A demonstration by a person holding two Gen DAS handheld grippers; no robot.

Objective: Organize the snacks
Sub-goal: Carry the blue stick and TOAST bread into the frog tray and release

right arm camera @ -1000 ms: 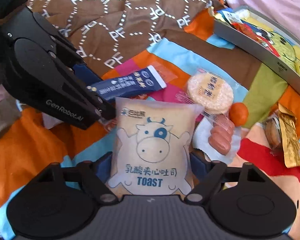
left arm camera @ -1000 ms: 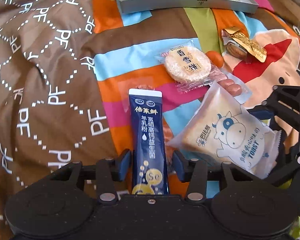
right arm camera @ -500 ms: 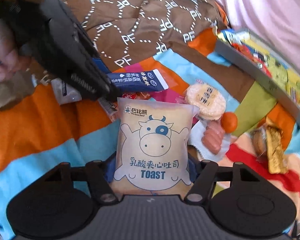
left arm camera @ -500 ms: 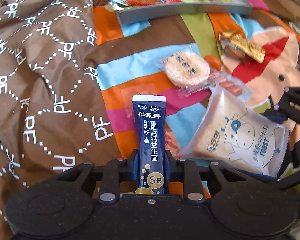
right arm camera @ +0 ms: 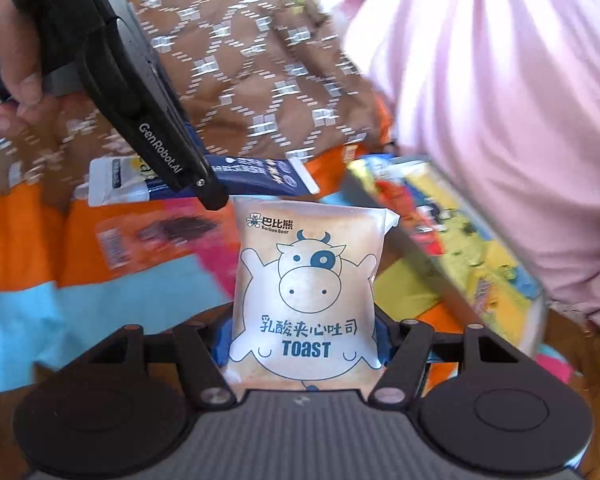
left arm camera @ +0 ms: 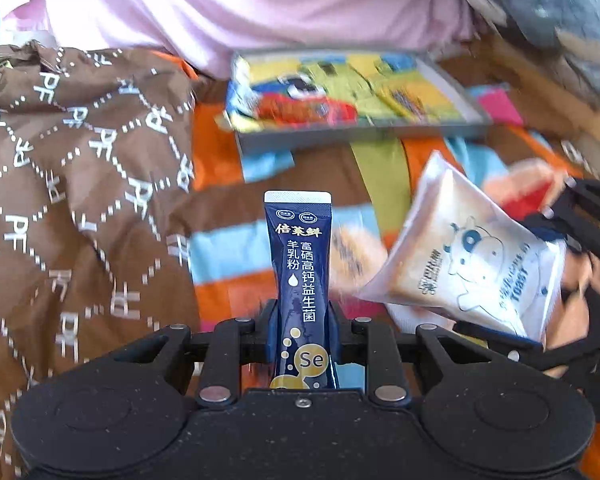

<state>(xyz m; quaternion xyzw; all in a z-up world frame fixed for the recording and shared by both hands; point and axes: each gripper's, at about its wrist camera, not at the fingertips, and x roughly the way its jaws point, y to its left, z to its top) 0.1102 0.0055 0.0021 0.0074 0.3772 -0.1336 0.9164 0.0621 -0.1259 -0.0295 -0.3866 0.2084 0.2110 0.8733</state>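
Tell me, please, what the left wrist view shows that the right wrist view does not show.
Only the left wrist view shows the front face of the dark blue sachet with its "Se" mark, clamped in the left tool. Only the right wrist view shows a hand holding the left tool, the cow drawing on the toast packet from the front, clamped in the right tool, and a flat clear wrapper on the blanket. Both show the grey tray of snacks, the brown patterned cloth and the pink fabric.
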